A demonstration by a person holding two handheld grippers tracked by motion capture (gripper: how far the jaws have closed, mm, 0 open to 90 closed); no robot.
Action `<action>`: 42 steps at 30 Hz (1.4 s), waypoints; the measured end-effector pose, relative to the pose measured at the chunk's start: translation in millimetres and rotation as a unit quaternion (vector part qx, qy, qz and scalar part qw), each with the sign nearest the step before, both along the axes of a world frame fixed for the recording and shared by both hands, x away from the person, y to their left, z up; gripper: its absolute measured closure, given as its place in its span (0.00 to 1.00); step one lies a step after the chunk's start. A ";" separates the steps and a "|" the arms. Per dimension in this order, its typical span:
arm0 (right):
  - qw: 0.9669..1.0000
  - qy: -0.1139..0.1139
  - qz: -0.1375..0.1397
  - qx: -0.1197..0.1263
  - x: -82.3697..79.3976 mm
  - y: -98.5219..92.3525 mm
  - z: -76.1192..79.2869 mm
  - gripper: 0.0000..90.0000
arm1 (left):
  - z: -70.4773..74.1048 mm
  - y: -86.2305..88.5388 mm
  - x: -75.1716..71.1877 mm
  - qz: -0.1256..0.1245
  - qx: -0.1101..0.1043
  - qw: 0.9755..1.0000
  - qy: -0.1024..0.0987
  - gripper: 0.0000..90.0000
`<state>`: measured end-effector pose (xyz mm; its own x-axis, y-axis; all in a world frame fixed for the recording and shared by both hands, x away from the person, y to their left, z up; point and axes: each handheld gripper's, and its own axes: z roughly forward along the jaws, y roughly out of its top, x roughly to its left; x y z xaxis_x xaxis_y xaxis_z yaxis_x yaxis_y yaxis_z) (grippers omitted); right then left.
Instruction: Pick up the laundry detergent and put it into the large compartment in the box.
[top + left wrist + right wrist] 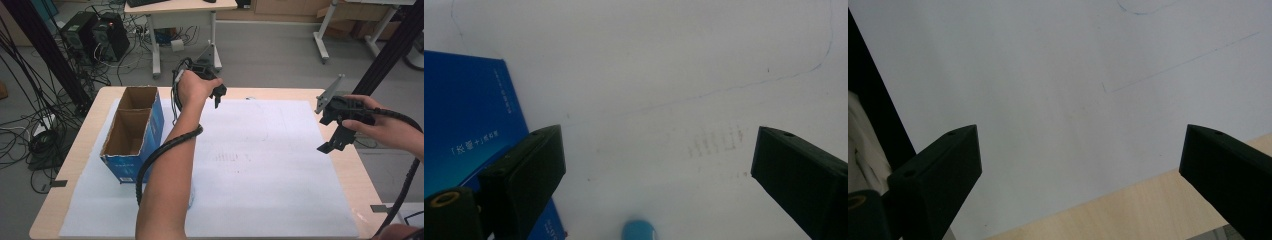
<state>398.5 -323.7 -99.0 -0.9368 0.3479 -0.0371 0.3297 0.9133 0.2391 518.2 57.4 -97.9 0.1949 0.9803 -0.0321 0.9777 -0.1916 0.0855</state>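
Observation:
An open blue cardboard box [132, 130] with two compartments stands on the left of a white paper sheet [260, 165] that covers the table [361, 172]. My left gripper [218, 97] is held above the far middle of the sheet. It is open, with its jaws wide apart and nothing between them. In the left gripper view the gripper [659, 145] looks down on the box's blue side [469, 125] and a small light-blue object [639, 231] on the paper. My right gripper [332, 140] hovers over the table's right edge, open and empty. Its own view [1080, 145] takes in paper and bare wood [1148, 205].
Beyond the table are a white desk [182, 10], computer towers [95, 32] and tangled cables [30, 135] on the floor. Black frame posts [395, 45] rise at both far corners. A black cable [165, 145] loops off the left forearm.

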 end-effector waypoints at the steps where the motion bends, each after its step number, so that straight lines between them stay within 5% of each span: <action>1: 1.000 -0.001 -0.001 0.000 -0.2 -0.1 0.0 0.04 | 0.4 0.0 -0.2 0.001 0.000 1.000 0.001 0.08; 21: 1.000 -0.006 0.002 -0.002 -3.3 3.6 3.1 0.04 | 23.2 4.1 -27.3 0.003 0.005 1.000 -0.014 0.07; 42: 1.000 -0.018 0.013 0.003 -15.9 11.5 9.5 0.04 | 63.7 14.7 -122.7 0.023 0.016 0.999 -0.046 0.07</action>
